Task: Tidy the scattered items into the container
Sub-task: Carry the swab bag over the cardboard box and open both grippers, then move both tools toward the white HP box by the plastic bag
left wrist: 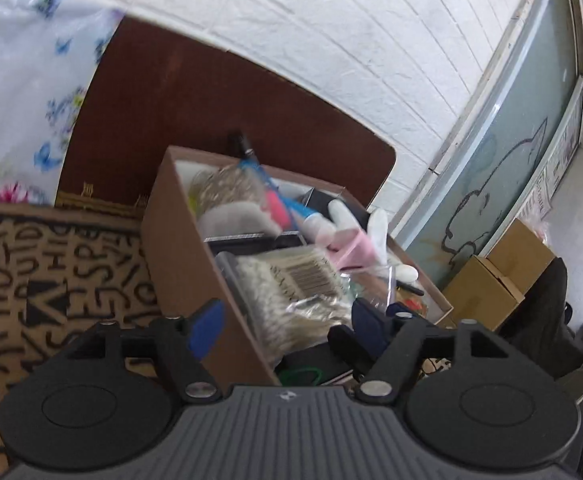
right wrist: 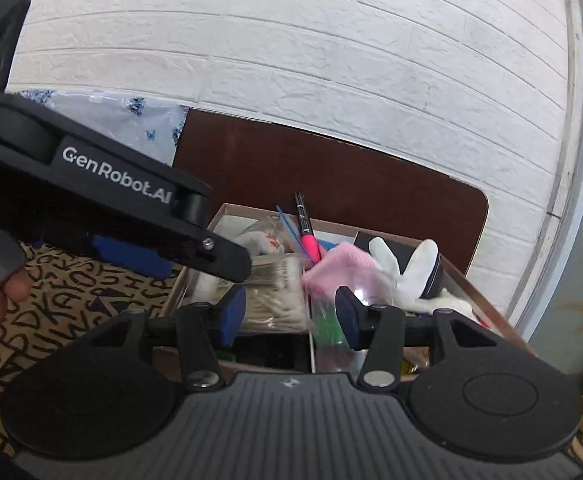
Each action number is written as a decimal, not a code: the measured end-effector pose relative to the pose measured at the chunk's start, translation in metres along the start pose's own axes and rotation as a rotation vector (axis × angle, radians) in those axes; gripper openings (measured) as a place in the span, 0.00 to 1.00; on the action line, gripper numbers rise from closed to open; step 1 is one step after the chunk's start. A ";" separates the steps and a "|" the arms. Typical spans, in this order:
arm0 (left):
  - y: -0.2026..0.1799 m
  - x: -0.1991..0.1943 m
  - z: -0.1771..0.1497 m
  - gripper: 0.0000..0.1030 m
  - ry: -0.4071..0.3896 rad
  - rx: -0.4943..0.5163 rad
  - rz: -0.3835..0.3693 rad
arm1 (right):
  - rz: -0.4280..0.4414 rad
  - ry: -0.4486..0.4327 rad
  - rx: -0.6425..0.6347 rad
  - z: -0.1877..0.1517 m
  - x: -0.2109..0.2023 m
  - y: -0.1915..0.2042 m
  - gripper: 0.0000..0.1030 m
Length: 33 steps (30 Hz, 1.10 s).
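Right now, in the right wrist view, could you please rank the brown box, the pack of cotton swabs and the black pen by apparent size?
1. Brown box, clearly largest.
2. Pack of cotton swabs, partly hidden by a claw.
3. Black pen, thinnest; it stands farther off, which shrinks it somewhat.

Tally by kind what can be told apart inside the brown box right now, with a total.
Brown box holds:
Bag of cotton swabs: 1
Pink and white plush rabbit: 1
Black pen: 1
Pink marker: 1
Green loop: 1
Total told apart: 5; other items are too blurred to count.
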State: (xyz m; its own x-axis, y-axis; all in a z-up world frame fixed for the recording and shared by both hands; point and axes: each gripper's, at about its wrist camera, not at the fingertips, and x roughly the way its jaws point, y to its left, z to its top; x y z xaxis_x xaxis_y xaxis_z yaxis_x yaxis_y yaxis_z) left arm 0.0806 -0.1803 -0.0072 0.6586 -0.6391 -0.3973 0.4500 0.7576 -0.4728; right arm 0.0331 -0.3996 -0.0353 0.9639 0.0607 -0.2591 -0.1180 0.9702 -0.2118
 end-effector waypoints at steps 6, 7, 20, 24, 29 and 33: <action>0.005 -0.006 -0.005 0.85 -0.006 -0.014 0.037 | 0.011 0.008 -0.004 -0.012 -0.005 0.016 0.60; 0.005 -0.006 -0.004 0.88 -0.006 -0.012 0.041 | 0.010 0.003 0.001 -0.012 -0.004 0.018 0.64; 0.007 -0.018 -0.009 0.98 0.007 0.027 0.107 | -0.017 -0.006 0.021 -0.008 -0.017 0.029 0.92; 0.012 -0.023 -0.011 0.98 0.005 0.005 0.131 | -0.020 -0.014 0.011 -0.006 -0.022 0.034 0.98; 0.019 -0.030 -0.012 0.98 0.030 -0.021 0.153 | -0.019 -0.028 -0.010 -0.003 -0.028 0.044 0.98; 0.022 -0.038 -0.013 0.98 0.032 -0.028 0.173 | -0.014 -0.042 -0.041 0.001 -0.034 0.056 0.98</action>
State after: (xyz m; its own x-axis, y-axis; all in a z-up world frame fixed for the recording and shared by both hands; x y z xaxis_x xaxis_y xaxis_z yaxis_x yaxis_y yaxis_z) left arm 0.0582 -0.1409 -0.0126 0.7054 -0.5033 -0.4991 0.3137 0.8531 -0.4168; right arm -0.0064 -0.3473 -0.0374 0.9747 0.0580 -0.2161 -0.1134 0.9606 -0.2539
